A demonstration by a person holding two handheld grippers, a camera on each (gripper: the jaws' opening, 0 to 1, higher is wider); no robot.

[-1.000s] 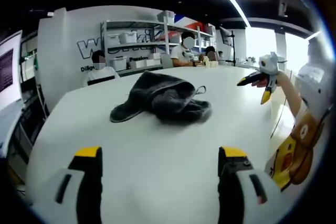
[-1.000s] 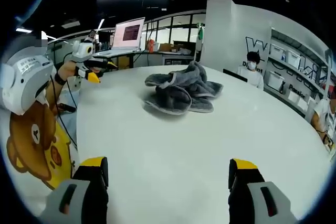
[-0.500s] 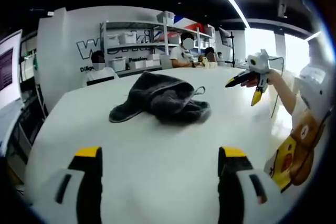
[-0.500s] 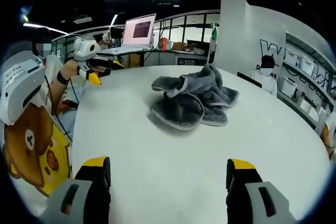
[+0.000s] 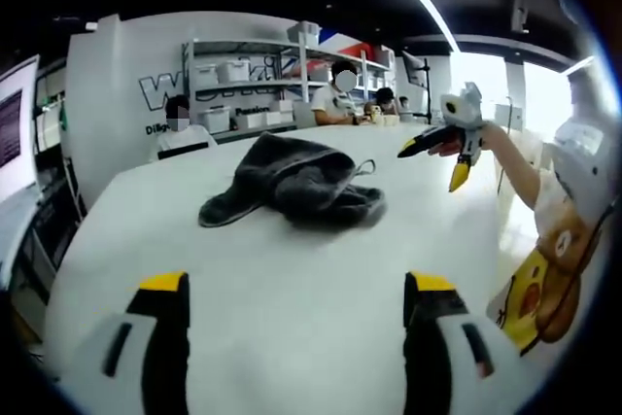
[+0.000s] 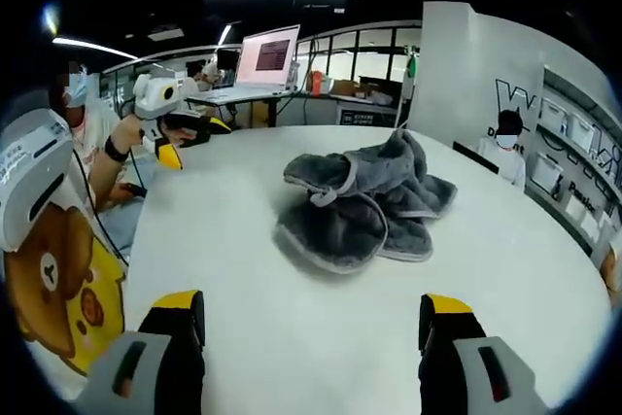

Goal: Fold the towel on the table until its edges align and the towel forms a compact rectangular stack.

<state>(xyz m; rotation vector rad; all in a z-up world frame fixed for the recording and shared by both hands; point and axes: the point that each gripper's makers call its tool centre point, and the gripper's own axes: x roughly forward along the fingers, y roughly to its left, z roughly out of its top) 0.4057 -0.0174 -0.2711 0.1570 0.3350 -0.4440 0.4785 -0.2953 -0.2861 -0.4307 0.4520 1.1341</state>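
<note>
Left gripper view puts your left gripper (image 5: pixel 295 284) low over the white bench (image 5: pixel 292 269), its two yellow-tipped jaws spread wide apart with nothing between them. Ahead of it, well apart from the jaws, the grey towel (image 5: pixel 296 183) lies in a crumpled heap on the bench, one flat end trailing off to the view's left and a small loop sticking out on the right side of the heap. Your right gripper (image 5: pixel 439 148) comes in from the right, held up in the air above the bench by your hand (image 5: pixel 449 146), its jaws parted and empty, near the towel but not touching it. Right gripper view looks over that same gripper (image 6: pixel 309 308), jaws wide apart and holding nothing, with the towel (image 6: pixel 364 203) bunched on the bench (image 6: pixel 292 318) ahead, a rounded fold nearest you and the rest piled behind it. Your left gripper (image 6: pixel 196 133) shows at the left of this view, raised off the bench edge in your hand (image 6: pixel 134 129), well apart from the towel. Behind it an open laptop (image 6: pixel 262 60) stands on a farther desk.
</note>
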